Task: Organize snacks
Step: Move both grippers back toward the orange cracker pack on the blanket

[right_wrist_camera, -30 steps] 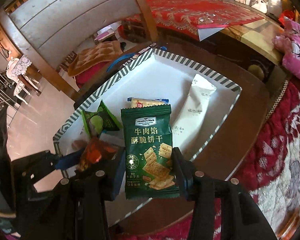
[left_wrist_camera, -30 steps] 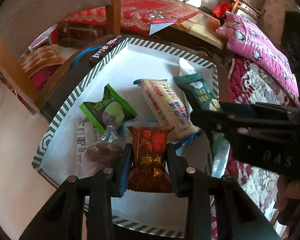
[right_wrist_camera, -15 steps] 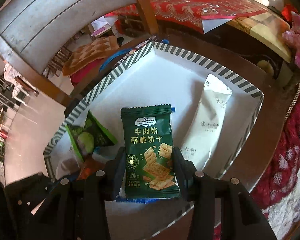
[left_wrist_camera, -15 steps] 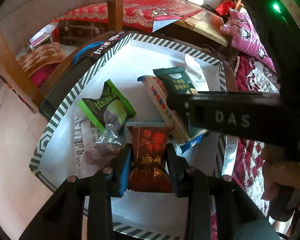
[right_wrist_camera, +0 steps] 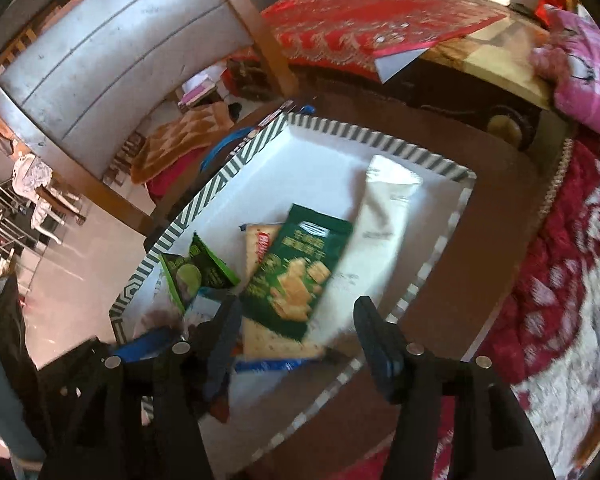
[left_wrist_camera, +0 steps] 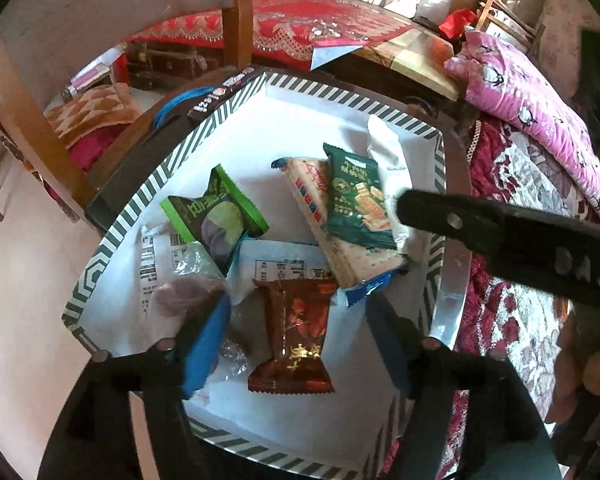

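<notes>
Left wrist — brown-red packet (left_wrist_camera: 294,334) (gold lettering) | flat in tray (left_wrist_camera: 112,240)

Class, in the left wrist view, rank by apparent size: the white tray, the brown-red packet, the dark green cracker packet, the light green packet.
1. white tray
2. brown-red packet, though it is nearest the camera
3. dark green cracker packet and light green packet: too alike to rank
</notes>
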### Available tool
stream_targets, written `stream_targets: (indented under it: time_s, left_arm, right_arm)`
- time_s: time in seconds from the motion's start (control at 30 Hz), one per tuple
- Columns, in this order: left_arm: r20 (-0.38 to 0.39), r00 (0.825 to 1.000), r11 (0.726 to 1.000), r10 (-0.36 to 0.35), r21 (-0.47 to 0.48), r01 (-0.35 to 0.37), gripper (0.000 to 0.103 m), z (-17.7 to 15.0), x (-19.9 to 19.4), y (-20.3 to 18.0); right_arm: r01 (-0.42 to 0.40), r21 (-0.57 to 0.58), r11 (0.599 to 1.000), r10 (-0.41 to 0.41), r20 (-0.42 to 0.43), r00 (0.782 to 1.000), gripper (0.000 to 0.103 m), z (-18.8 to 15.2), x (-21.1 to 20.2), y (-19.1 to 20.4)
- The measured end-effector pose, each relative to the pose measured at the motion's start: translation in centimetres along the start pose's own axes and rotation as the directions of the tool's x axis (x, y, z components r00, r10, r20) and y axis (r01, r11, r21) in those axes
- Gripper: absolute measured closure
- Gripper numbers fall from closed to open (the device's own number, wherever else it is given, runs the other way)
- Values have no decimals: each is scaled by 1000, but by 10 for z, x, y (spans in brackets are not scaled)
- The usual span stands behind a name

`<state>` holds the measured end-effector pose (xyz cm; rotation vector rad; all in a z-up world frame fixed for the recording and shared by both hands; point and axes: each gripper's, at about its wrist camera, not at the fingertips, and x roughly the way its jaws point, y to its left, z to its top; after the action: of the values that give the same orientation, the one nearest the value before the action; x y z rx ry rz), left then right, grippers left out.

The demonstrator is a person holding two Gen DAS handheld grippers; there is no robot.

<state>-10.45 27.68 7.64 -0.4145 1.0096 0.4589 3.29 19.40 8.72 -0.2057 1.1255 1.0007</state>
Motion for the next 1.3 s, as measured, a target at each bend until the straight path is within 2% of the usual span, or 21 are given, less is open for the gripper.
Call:
stream_targets:
  time_s: [0.33, 0.67, 1.0, 1.3]
  left_arm:
    - [29, 999, 998, -36, 61, 34, 24, -4, -18, -37]
    - [20, 994, 976, -104, 194, 98, 23, -14, -24, -111]
    - [-13, 988, 941, -155, 301, 152, 22, -30, -25, -178]
    - [-53, 982, 912, -184, 363, 190, 22, -40, -20, -227]
  right_arm:
    - [24, 70, 997, -28, 58, 998, 34, -43, -56, -31]
    - [78, 162, 984, -94, 94, 991, 32, -97, -113, -76]
    - [149, 285, 947, -190, 120, 974, 30, -148, -172, -134]
    - [199, 409, 891, -262, 104, 960, 30, -204, -208, -186]
